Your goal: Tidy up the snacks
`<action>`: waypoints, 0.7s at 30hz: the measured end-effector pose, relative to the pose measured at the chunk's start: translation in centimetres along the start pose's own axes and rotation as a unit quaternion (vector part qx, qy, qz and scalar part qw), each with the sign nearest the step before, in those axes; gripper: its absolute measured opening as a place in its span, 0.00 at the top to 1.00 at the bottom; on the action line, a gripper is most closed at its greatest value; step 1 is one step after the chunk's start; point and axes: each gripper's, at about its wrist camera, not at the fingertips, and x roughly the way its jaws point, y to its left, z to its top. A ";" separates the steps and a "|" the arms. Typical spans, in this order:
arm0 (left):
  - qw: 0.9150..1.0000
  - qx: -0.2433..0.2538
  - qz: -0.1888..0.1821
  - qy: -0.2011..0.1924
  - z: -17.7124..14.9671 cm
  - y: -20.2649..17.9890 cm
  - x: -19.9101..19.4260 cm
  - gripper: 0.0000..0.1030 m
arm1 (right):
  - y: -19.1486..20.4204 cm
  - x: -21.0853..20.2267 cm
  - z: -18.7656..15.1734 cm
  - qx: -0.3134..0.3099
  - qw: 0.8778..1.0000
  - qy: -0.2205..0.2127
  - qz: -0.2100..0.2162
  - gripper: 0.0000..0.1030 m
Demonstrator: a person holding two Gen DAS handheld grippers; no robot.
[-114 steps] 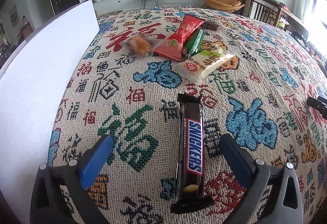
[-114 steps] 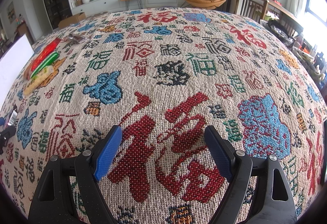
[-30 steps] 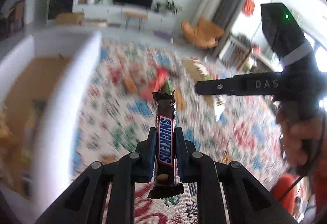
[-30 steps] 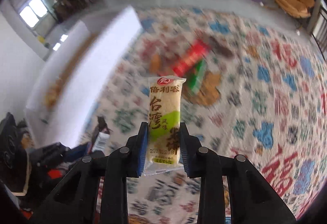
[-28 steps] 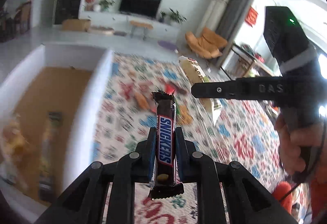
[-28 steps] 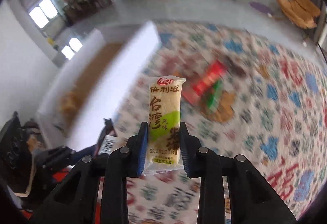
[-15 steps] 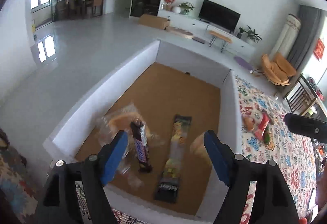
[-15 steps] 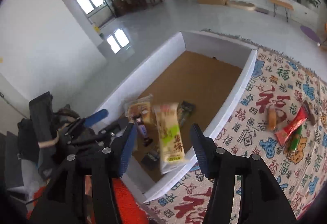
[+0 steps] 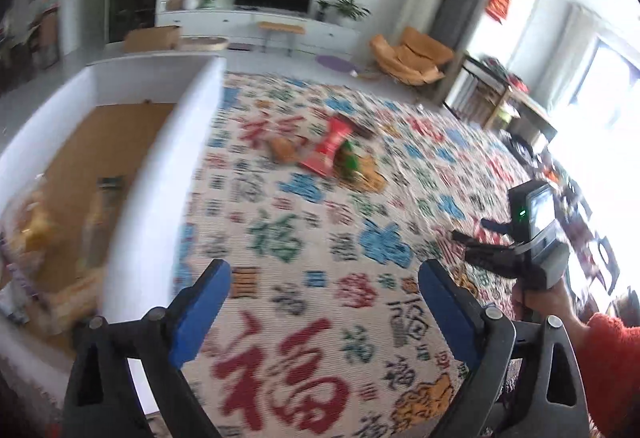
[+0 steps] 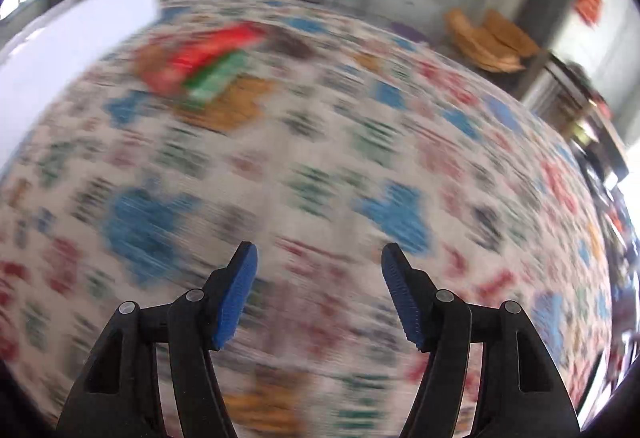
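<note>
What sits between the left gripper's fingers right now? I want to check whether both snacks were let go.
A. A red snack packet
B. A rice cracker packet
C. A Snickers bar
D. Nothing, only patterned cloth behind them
D. The left gripper has its fingers spread and opening with only the patterned cloth behind; the red snack packet lies far off on the cloth.

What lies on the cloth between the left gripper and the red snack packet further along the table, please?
Only bare patterned tablecloth, as the left wrist view shows. The left gripper, jaws opening and empty, has nothing between it and the red packet.
</note>
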 end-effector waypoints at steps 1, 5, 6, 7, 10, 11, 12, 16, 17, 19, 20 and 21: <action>1.000 0.008 0.001 0.012 0.1 -1.3 1.6 0.09 | -1.9 0.0 -1.0 0.014 1.000 -0.004 -0.013 0.34; 0.999 0.017 0.013 0.046 -0.6 -3.8 6.6 0.09 | -9.2 -0.4 -4.2 0.093 0.995 -0.008 -0.027 0.34; 0.998 0.023 0.018 0.053 -0.9 -4.5 7.9 0.09 | -10.2 -0.3 -4.8 0.108 0.994 -0.005 -0.025 0.34; 0.998 0.031 0.024 0.056 -1.3 -5.1 8.8 0.09 | -11.2 -0.4 -5.3 0.124 0.992 -0.012 -0.013 0.30; 0.995 0.060 0.052 0.067 -2.1 -6.3 12.6 0.09 | -12.5 0.2 -5.3 0.156 0.988 -0.017 -0.003 0.27; 0.994 0.066 0.059 0.070 -2.2 -6.4 13.4 0.09 | -12.5 0.1 -5.2 0.159 0.987 -0.016 -0.002 0.27; 0.992 0.073 0.066 0.073 -2.3 -6.5 14.5 0.09 | -12.3 0.0 -5.4 0.159 0.987 -0.016 -0.003 0.26; 0.989 0.097 0.088 0.064 -2.1 -6.6 16.0 0.07 | -12.6 0.5 -5.6 0.169 0.986 -0.013 0.002 0.22; 0.990 0.096 0.086 0.065 -2.0 -6.5 16.1 0.06 | -12.8 0.6 -5.5 0.174 0.985 -0.013 0.006 0.22; 0.990 0.091 0.085 0.060 -2.0 -6.3 16.0 0.04 | -12.8 0.5 -5.7 0.173 0.985 -0.013 0.005 0.22; 0.990 0.093 0.085 0.058 -2.1 -6.3 16.1 0.02 | -12.7 0.5 -5.7 0.172 0.985 -0.013 0.003 0.22; 0.990 0.096 0.087 0.059 -2.2 -6.4 16.1 0.00 | -12.7 0.4 -5.8 0.173 0.985 -0.013 0.004 0.22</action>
